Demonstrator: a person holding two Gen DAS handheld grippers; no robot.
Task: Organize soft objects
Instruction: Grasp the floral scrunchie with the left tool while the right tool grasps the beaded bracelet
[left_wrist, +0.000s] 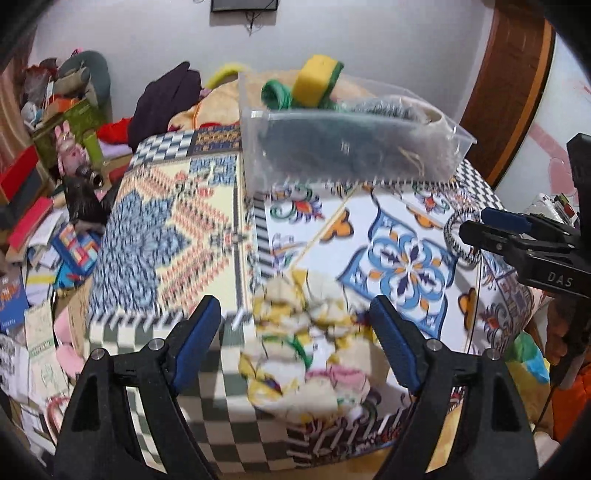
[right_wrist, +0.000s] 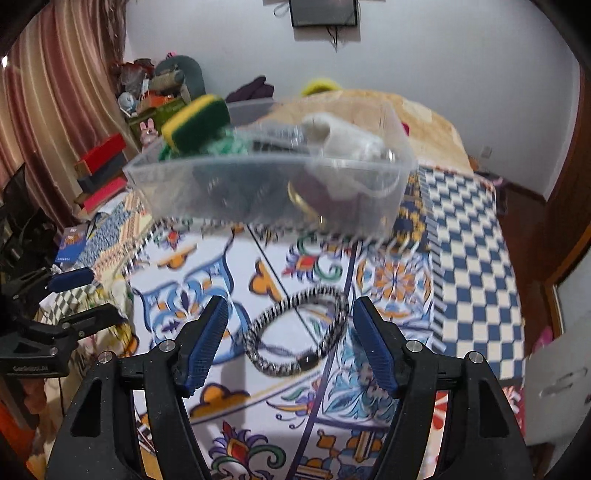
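Observation:
A crumpled yellow, white and pink cloth (left_wrist: 310, 350) lies on the patterned table between the fingers of my left gripper (left_wrist: 299, 332), which is open around it. A black-and-white braided band (right_wrist: 299, 332) lies on the table just ahead of my right gripper (right_wrist: 290, 332), which is open; the band also shows in the left wrist view (left_wrist: 456, 236). A clear plastic bin (right_wrist: 266, 188) at the back holds a yellow-green sponge (right_wrist: 195, 123), green cloth, dark items and a white item. The bin also shows in the left wrist view (left_wrist: 347, 147). The right gripper (left_wrist: 517, 236) shows at the right of the left wrist view.
The patterned tablecloth (right_wrist: 472, 258) covers the table. A cluttered floor with books and boxes (left_wrist: 44, 229) lies to the left. Stacked red boxes (right_wrist: 103, 173) and a curtain stand at the left. A beige bedcover (right_wrist: 406, 110) lies behind the bin.

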